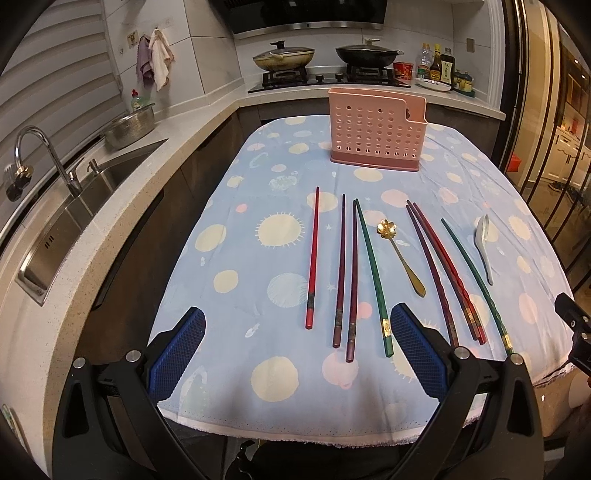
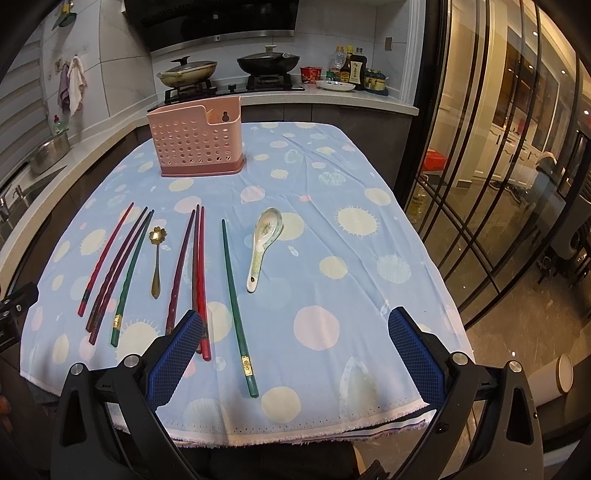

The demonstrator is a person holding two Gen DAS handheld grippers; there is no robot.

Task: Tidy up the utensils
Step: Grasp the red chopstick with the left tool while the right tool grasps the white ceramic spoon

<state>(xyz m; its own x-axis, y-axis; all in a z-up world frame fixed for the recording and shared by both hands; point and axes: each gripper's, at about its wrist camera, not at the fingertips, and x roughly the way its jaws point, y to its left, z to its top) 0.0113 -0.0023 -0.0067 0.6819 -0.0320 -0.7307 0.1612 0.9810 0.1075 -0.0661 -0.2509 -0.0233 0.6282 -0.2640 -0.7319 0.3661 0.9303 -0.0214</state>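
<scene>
Location: domestic kitchen.
Noted: gas hob [image 1: 328, 78] carrying two lidded pans, extractor hood [image 1: 306, 14] above, steel sink [image 1: 74, 210] with tap, sauce bottles [image 1: 439, 66] on the counter, hanging cloths [image 1: 155, 62], table [image 2: 351, 229] under a patterned cloth.

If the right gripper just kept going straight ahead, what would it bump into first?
Probably the tablecloth. The right gripper is open, empty, and points at bare cloth right of the white spoon and the lone green chopstick. Depth is hard to judge, so it might just skim over.
</scene>
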